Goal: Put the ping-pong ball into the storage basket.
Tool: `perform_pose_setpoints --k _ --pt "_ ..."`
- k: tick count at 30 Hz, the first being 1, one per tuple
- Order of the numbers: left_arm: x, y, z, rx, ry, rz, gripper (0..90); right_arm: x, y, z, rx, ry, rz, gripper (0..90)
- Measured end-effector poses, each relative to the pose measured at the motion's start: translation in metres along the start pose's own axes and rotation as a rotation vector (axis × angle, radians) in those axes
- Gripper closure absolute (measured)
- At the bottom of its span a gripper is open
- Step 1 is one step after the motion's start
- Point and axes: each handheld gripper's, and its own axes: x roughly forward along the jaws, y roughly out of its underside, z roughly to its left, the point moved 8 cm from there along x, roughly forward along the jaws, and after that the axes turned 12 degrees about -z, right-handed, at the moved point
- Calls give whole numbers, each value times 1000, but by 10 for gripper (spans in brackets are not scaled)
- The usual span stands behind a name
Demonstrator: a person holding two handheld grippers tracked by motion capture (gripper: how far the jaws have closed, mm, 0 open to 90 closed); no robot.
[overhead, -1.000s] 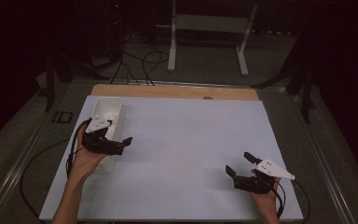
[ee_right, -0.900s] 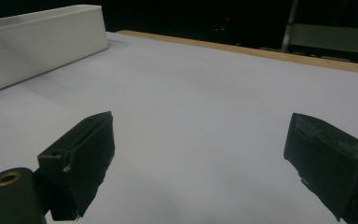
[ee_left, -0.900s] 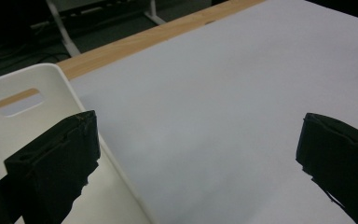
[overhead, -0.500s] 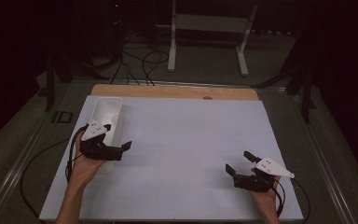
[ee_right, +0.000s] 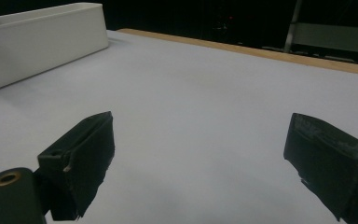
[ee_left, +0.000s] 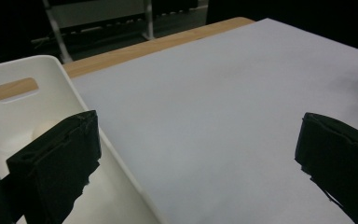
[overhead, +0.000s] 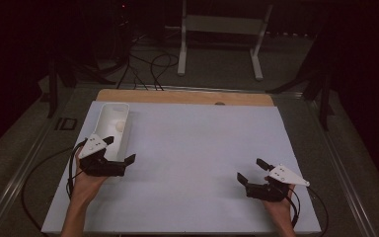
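Two sets of tongs are in my hands over the white tabletop [overhead: 197, 163], and both are released with nothing between their jaws.

My left tongs [overhead: 119, 150] sit at the near end of the white tray [overhead: 104, 114], which lies along the tabletop's left edge with its long side running away from me. In the left gripper view I see one black jaw over the tray's inner wall and the other well out over the bare white sheet, so the tray's right rim passes between them; I cannot tell whether the jaw touches the tray. The tray [ee_left: 37, 93] has a slot handle cut in its far end wall, and the wooden edge shows through it.

A small pale round thing [overhead: 120, 125] lies inside the tray, about midway along its floor. In the left gripper view it [ee_left: 44, 129] peeks out just behind the left jaw, mostly hidden, too blurred for me to say what it is.

My right tongs [overhead: 252, 171] rest low over the near right part of the tabletop, well apart from the tray, jaws spread wide and aimed towards the far left. In the right gripper view the tray [ee_right: 42, 39] stands at the far left, with the wooden strip [ee_right: 270, 52] of the tabletop's far edge behind it.
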Motion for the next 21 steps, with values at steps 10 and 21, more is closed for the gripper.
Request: perform_pose_setpoints --k 10,21 --pt "-12 10 0 -5 -16 -78 8 2 -2 0 -10 -10 0 80" --pt "-24 19 0 -4 -26 -121 7 4 -7 3 -41 -16 -14 80"
